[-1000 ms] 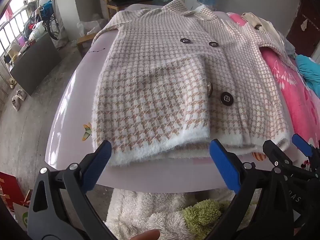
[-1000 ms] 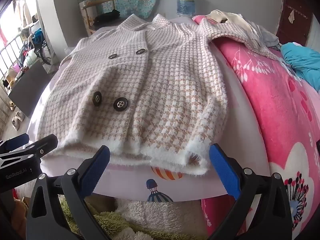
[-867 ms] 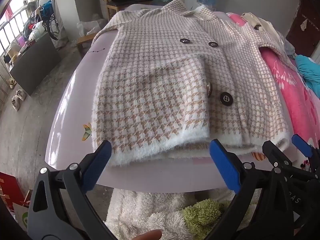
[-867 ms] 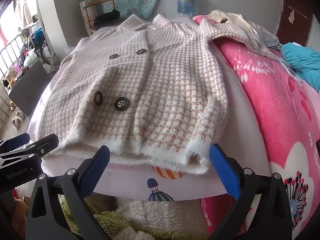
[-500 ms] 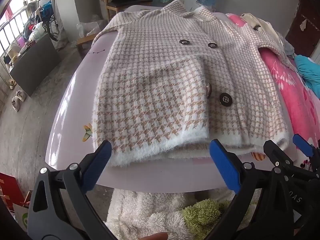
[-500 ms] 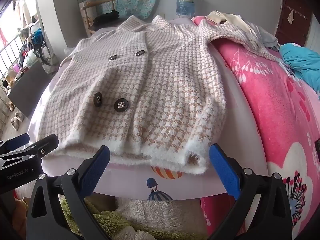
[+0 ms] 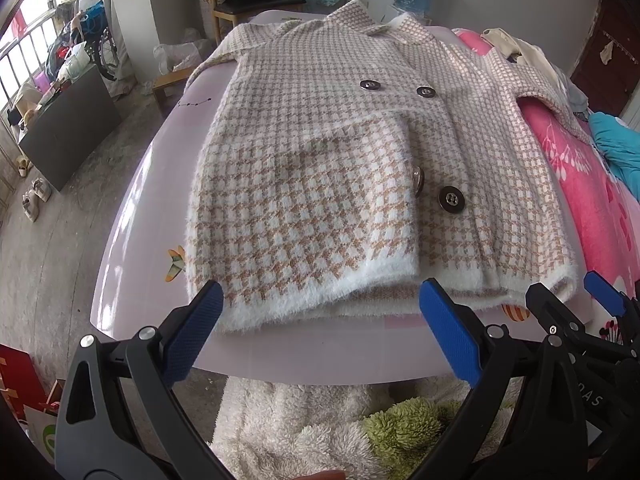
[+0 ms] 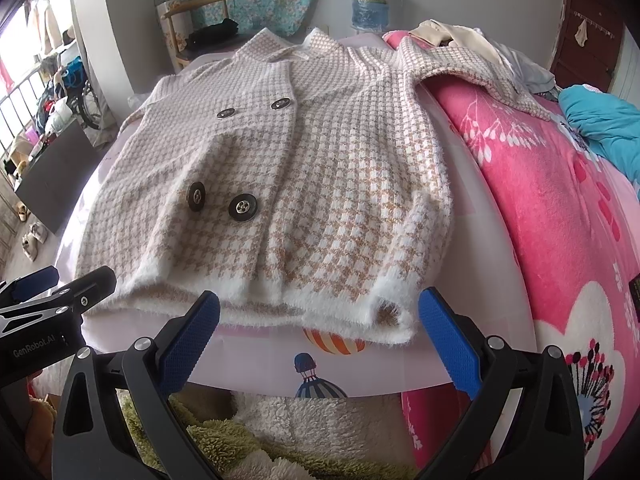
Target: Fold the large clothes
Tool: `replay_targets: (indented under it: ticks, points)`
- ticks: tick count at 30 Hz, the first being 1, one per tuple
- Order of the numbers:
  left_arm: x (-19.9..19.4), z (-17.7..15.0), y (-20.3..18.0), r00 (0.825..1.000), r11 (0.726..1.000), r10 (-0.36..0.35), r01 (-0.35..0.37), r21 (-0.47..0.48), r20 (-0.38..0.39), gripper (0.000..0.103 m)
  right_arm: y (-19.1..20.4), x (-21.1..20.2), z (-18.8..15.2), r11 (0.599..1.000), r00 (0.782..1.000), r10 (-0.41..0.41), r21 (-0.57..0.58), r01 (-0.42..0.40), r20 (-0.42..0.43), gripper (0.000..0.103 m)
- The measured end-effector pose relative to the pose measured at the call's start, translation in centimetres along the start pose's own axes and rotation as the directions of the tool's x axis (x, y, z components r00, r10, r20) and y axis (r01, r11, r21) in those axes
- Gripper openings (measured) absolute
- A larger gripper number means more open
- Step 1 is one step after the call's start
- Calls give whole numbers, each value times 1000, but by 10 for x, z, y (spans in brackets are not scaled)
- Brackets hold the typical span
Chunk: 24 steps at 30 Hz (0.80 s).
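While both wrist views look forward over the bed edge, I log my left tool (image 7: pixel 318 326) spread wide with nothing between its blue pads (image 7: pixel 448 336), poised just short of the coat hem. My right tool (image 8: pixel 318 330) is likewise wide apart and holds nothing, its pads (image 8: pixel 450 342) framing the near right corner of the hem. Each tool shows at the margin of the other's view, so they sit side by side.

Below them, fluffy cream and green fabric (image 7: pixel 332 424) lies under the bed edge.

Next out, the pale lilac sheet (image 8: pixel 256 364) with balloon prints covers the bed; the houndstooth coat (image 7: pixel 320 184) lies spread on it, front up, white fuzzy hem (image 8: pixel 312 312) nearest me, collar farthest. Its near left panel is folded over the body, partly hiding one of the lower dark buttons (image 7: pixel 452 199). Two smaller buttons (image 8: pixel 282 104) sit higher up.

To the right, a pink floral blanket (image 8: pixel 560 216) lies beside the coat; one sleeve (image 8: pixel 472 68) stretches across it.

Farthest, a blue water jug (image 8: pixel 370 4) and a wooden chair (image 8: pixel 192 20) stand by the wall.
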<state>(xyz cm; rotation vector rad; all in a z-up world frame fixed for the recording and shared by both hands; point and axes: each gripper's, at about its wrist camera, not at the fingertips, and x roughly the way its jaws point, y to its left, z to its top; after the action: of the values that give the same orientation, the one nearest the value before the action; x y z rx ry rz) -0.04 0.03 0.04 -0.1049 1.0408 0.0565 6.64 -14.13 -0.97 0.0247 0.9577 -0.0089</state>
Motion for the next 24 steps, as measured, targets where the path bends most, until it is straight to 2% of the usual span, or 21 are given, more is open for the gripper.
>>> replay_targets:
  ticks: [24]
  points:
    - [0, 0, 1, 1000, 1000, -4, 4, -2, 1, 95, 0, 0, -1, 1000, 1000, -2, 2, 2, -3, 97]
